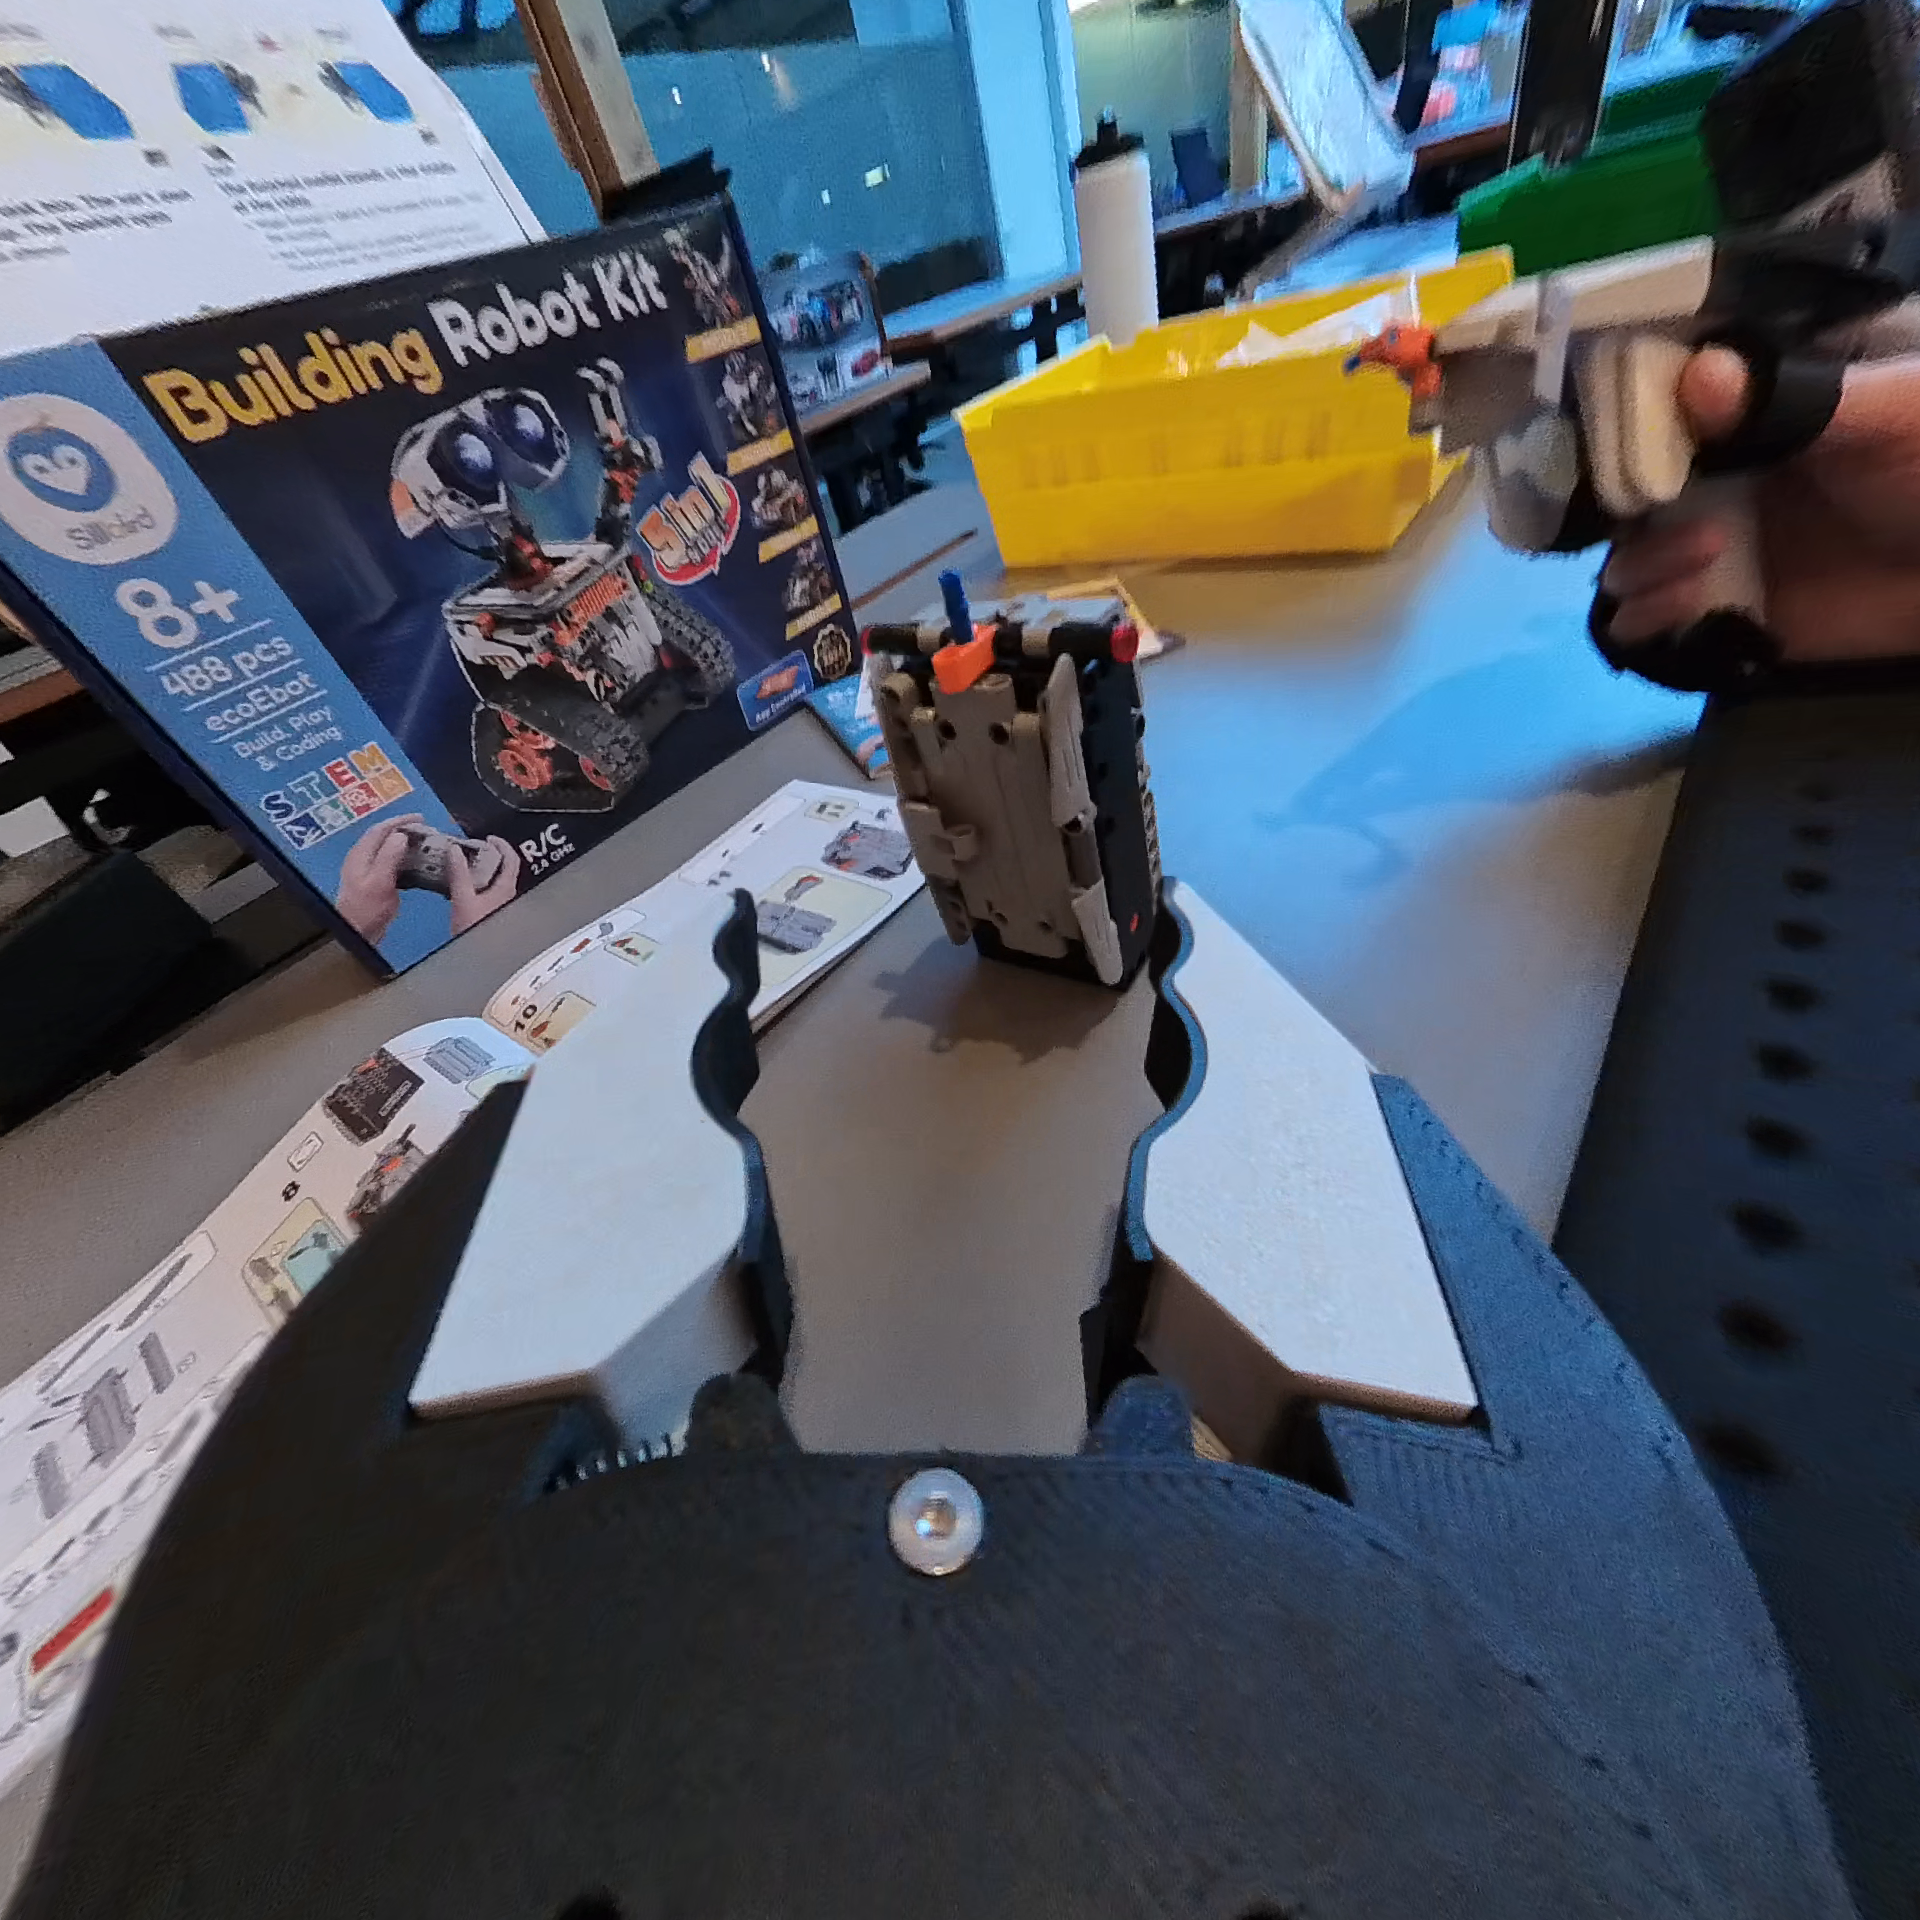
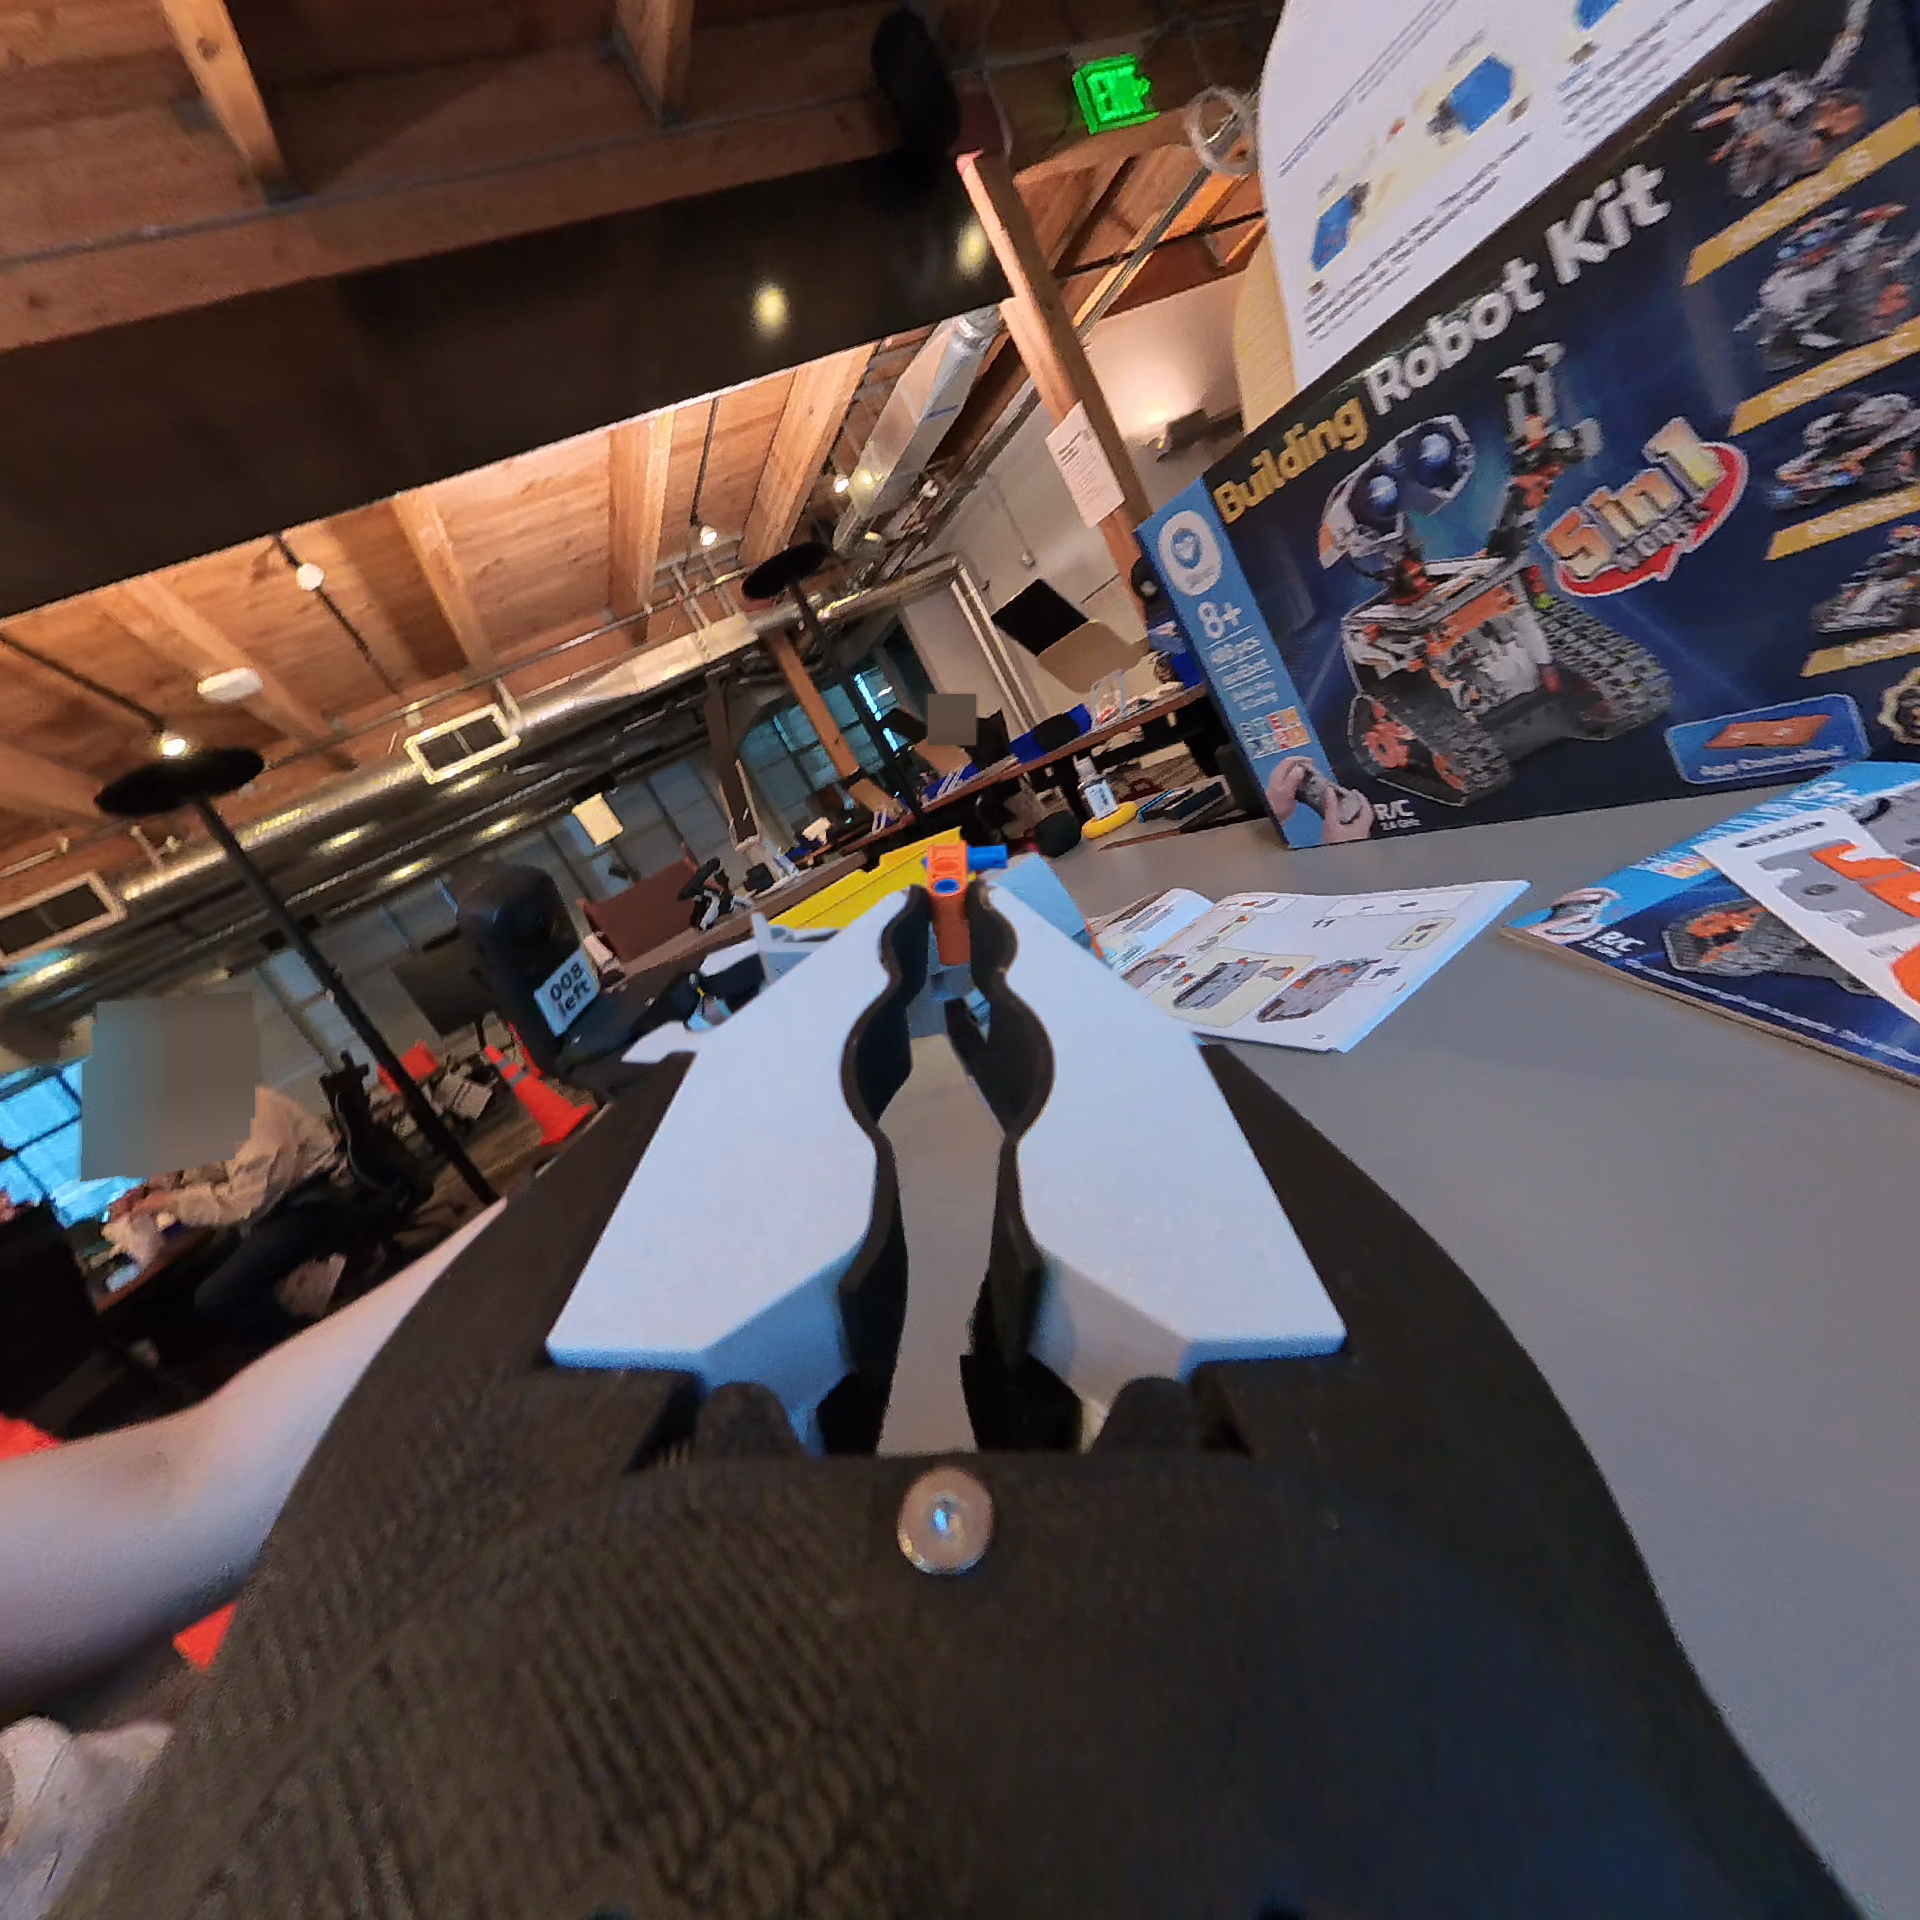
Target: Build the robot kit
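Two tools are in use. The left tool [image 1: 951,945] stands wide open and holds nothing; its right fingertip [image 1: 1179,966] sits just beside the base of a grey and black brick assembly [image 1: 1023,800], which stands on end on the grey counter [image 1: 1403,831], just ahead and slightly right, apparently stood up for access to its top. An open instruction booklet [image 1: 436,1081] lies left of it, the kit box [image 1: 416,540] beyond. The right tool [image 2: 951,914] is nearly closed, pinching a small orange connector with a blue pin [image 2: 948,894] at its tips. Farther off sits a yellow bin [image 1: 1195,457].
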### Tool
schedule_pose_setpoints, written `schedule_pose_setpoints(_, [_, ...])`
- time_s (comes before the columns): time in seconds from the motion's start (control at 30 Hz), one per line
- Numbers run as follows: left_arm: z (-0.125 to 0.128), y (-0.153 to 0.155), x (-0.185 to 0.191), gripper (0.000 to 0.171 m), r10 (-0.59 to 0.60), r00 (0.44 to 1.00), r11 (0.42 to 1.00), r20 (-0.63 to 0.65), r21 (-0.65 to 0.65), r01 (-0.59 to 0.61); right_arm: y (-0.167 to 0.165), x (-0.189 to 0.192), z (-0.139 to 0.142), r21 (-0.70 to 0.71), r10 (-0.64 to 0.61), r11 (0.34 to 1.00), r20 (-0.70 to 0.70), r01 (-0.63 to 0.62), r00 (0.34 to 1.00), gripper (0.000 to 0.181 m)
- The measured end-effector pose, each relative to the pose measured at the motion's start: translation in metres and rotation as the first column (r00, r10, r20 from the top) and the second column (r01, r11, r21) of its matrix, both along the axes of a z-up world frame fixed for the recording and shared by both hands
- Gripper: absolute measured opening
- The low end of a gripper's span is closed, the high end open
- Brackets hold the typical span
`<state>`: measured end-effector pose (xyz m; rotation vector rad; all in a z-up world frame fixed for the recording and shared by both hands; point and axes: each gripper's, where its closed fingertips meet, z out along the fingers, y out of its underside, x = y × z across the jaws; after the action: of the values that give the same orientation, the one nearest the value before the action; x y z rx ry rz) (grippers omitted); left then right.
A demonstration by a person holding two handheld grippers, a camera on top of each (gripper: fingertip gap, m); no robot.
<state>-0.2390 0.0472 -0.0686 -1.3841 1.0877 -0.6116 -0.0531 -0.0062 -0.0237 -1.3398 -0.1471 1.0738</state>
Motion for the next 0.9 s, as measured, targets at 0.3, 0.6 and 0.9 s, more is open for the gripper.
schedule_pose_setpoints(0.3, [0.001,-0.002,-0.001,0.076,0.032,0.998,0.999,-0.061,0.031,-0.030,0.013,0.010,-0.009,-0.066,-0.117,0.991,0.009,0.118,0.993,0.006])
schedule_pose_setpoints(0.6, [0.006,-0.004,-0.003,0.077,0.039,0.998,0.998,-0.055,0.060,-0.035,0.010,0.014,-0.005,-0.064,-0.145,0.988,-0.045,0.142,0.988,0.006])
schedule_pose_setpoints(0.9, [-0.006,-0.001,-0.005,0.080,0.059,0.992,0.998,-0.109,0.035,-0.056,0.009,0.013,-0.005,-0.062,-0.130,0.990,-0.064,0.126,0.990,0.006])
